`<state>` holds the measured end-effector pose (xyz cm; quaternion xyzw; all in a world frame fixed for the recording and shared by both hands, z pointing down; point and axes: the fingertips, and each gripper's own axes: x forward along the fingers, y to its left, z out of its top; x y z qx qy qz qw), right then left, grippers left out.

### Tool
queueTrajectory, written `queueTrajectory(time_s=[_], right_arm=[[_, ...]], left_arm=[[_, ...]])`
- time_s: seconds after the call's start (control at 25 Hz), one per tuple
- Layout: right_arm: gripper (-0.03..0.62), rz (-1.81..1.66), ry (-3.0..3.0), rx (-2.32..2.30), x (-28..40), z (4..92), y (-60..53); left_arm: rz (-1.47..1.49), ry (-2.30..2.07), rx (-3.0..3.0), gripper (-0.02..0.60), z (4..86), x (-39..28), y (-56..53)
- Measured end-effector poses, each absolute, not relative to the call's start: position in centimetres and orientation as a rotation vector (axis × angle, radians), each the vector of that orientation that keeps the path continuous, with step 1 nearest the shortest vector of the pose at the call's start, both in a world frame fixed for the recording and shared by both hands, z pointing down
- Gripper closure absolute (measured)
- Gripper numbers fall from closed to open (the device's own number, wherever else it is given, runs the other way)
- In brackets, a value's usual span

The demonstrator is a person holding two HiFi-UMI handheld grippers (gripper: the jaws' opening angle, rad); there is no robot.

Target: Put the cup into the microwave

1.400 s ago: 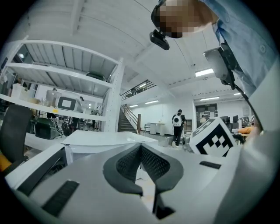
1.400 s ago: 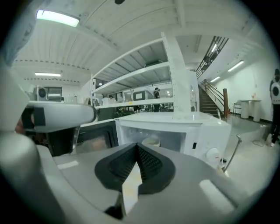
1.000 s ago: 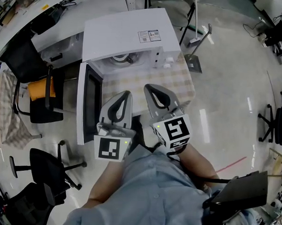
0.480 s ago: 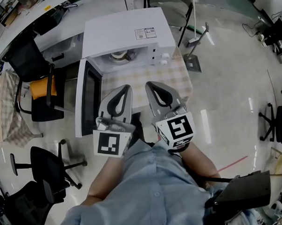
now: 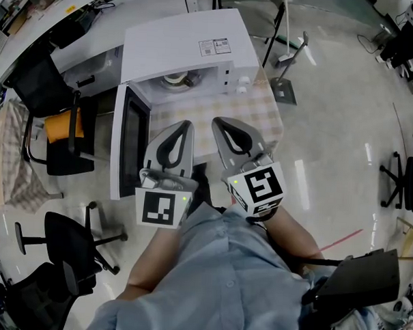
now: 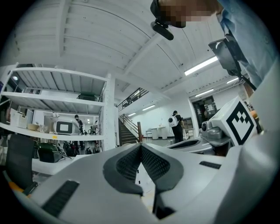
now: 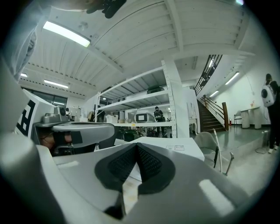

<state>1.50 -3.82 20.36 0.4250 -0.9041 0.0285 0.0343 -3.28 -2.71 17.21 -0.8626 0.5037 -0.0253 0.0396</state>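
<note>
The white microwave (image 5: 188,47) stands on a small table with a checked cloth (image 5: 253,115), its door (image 5: 129,147) swung wide open to the left. The cup (image 5: 175,78) sits inside the cavity on the turntable. My left gripper (image 5: 186,125) and right gripper (image 5: 216,123) hover side by side in front of the opening, over the cloth, both shut with nothing between the pads. In the left gripper view the dark pads (image 6: 141,148) meet at the tips. The right gripper view shows its pads (image 7: 137,148) pressed together too, with the microwave top (image 7: 175,146) beyond.
Black office chairs (image 5: 66,240) stand at the left, one with an orange cushion (image 5: 58,128). A long white bench (image 5: 81,60) runs behind the microwave. A chair and a metal stand (image 5: 285,89) sit to the right on the shiny floor.
Both grippers have drawn slightly back from the microwave opening toward the person. The cup stays inside the cavity and the door stays open.
</note>
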Motion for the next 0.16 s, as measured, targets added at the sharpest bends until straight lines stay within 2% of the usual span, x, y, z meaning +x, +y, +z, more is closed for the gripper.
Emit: queueTrajectory(time_s=[0.16], right_arm=[[0.592,0.099,-2.777,1.308,1.31,20.72,-4.15]], left_arm=[[-0.088,1.544,-2.641,0.577,17.47,-3.36,-2.96]])
